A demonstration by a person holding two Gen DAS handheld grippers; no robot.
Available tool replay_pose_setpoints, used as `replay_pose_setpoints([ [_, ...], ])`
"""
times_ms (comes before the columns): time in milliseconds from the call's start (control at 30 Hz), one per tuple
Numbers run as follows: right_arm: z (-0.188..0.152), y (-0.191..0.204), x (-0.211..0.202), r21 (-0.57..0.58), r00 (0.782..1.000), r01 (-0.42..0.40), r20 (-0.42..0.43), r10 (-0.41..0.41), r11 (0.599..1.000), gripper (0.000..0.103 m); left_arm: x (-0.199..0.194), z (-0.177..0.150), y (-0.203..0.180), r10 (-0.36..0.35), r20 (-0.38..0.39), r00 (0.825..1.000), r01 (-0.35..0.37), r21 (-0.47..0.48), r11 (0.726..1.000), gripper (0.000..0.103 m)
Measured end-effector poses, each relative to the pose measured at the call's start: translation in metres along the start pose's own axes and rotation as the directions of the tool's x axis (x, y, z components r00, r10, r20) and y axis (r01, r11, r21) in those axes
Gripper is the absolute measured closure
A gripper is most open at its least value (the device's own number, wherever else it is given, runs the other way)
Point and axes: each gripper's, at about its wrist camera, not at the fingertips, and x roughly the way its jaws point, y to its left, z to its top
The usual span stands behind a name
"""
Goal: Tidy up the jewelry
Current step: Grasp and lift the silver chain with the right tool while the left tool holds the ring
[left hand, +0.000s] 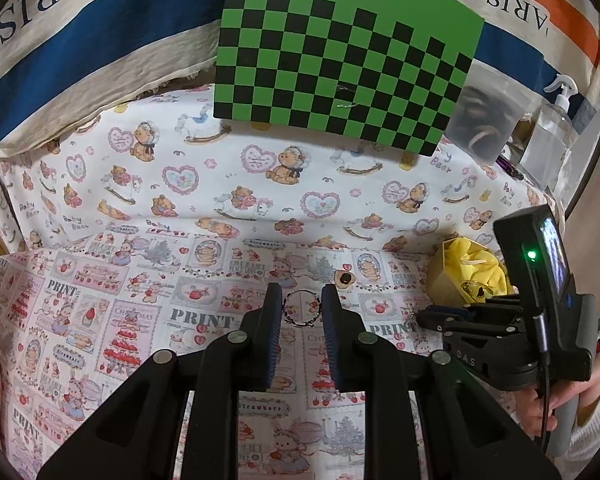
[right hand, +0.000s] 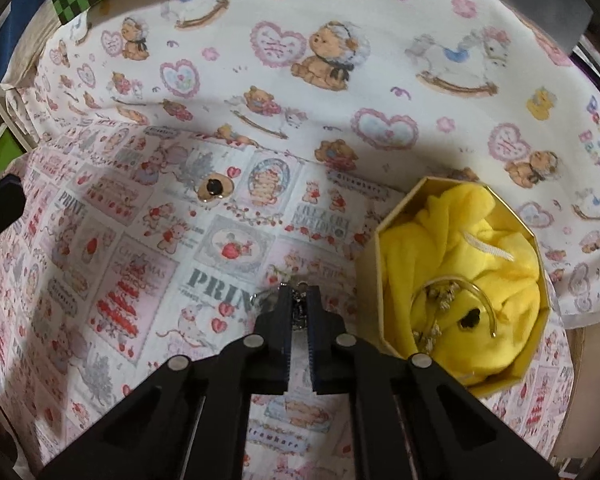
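My left gripper (left hand: 301,295) is shut on a thin dark beaded ring (left hand: 298,323), held upright between its pads above the printed cloth. In the right wrist view my right gripper (right hand: 300,290) is shut on a small silver piece of jewellery (right hand: 300,307) that touches the cloth. In the left wrist view, the right gripper (left hand: 420,315) points down at the cloth beside the box. A gold heart-shaped earring with a black centre (right hand: 216,189) (left hand: 345,279) lies loose on the cloth. An octagonal gold box (right hand: 432,180) (left hand: 440,280) lined with yellow cloth holds a clear bangle (right hand: 484,296) and a small black piece.
A green and black checkerboard (left hand: 340,60) leans at the back. A clear container (left hand: 480,120) and a spray bottle (left hand: 552,136) stand at the back right. A person's hand (left hand: 540,404) holds the right gripper's handle. Two patterned cloths cover the table (left hand: 100,300).
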Motion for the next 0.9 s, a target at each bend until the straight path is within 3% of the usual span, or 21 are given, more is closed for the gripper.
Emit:
replay_pose_setpoints([
  [300,-0.012,0.01,-0.03,0.009,0.998,-0.064,0.026,0.064,0.998,0.098,-0.006,0.001,0.001,-0.011,0.014,1.0,0.011,-0.01,1.0,0.084],
  [433,-0.016,0.013,-0.037,0.007,0.998,-0.047,0.037,0.047,0.999,0.097,-0.008,0.001,0.0,-0.013,0.021,1.0,0.013,-0.013,1.0,0.084],
  [700,-0.019,0.006,-0.024,0.041,0.996,-0.094,0.001,0.094,0.995,0.094,-0.008,0.001,0.001,-0.002,0.024,1.0,0.003,-0.016,1.0,0.084],
  [900,-0.02,0.004,-0.015,0.066,0.997,-0.077,-0.011,0.078,0.995,0.094,-0.007,0.001,0.003,0.001,0.024,1.0,-0.001,-0.021,1.0,0.084],
])
